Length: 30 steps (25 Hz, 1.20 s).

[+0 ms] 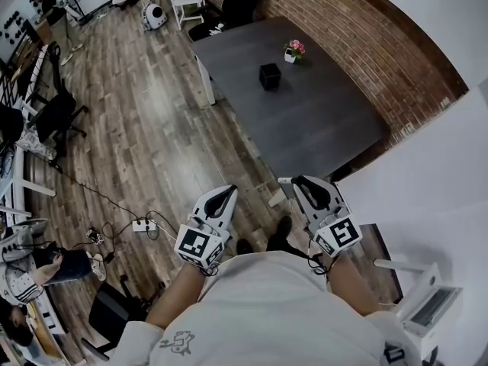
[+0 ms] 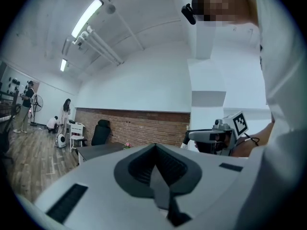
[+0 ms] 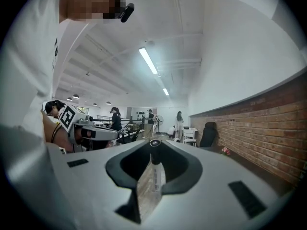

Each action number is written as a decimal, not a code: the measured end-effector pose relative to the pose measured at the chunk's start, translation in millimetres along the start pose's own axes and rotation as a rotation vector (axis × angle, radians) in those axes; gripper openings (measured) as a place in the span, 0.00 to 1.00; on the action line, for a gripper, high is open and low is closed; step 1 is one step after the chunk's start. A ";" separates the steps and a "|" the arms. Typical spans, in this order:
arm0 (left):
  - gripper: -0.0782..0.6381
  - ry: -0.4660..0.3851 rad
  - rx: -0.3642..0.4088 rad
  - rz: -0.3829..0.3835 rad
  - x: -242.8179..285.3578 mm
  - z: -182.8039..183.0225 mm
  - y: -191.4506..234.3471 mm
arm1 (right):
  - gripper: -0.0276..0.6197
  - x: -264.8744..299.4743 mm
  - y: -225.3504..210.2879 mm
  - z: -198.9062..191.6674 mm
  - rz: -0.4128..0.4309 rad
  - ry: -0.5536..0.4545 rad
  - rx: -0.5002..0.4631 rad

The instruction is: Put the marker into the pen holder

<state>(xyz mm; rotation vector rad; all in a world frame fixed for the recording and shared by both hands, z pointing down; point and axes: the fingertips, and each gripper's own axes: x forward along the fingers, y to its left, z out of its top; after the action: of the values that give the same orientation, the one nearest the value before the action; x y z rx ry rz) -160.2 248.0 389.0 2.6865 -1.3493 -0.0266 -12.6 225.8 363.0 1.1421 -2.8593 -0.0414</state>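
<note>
We counted two grippers, one marker, one black pen holder [image 1: 269,76] and one flower pot [image 1: 293,50] on a single grey table [image 1: 328,128]. Our right gripper [image 1: 303,181] pinched the marker [image 3: 152,176], a pale barrel with a dark end, well apart from the holder. Our left gripper [image 1: 226,192] had its jaws pressed together, empty.

The floor [image 1: 145,128] is wood plank with a low sheen, the wall [image 1: 358,29] is rough red brick, and the table [image 1: 320,120] has a smooth matt dark grey top. The pen holder [image 1: 269,75] looks matt black. The left gripper [image 1: 226,193] and right gripper [image 1: 300,181] have smooth matt pale plastic shells with dull black liners; the marker [image 3: 152,174] has a glossy pale barrel, and the person's shirt [image 1: 267,311] is soft light cloth.
</note>
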 end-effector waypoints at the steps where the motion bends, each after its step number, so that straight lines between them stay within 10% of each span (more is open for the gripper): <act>1: 0.12 -0.001 -0.002 0.000 1.7 0.4 2.0 | 0.15 2.9 -1.8 -0.6 0.002 0.002 0.001; 30: 0.12 0.047 0.038 0.003 245.0 8.7 0.8 | 0.15 30.0 -252.5 -37.1 0.015 -0.014 0.038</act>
<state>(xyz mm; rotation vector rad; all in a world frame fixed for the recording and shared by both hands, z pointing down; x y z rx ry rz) -14.9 50.7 391.5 2.6982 -1.3536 0.0630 141.7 22.0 389.3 1.1317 -2.8929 0.0056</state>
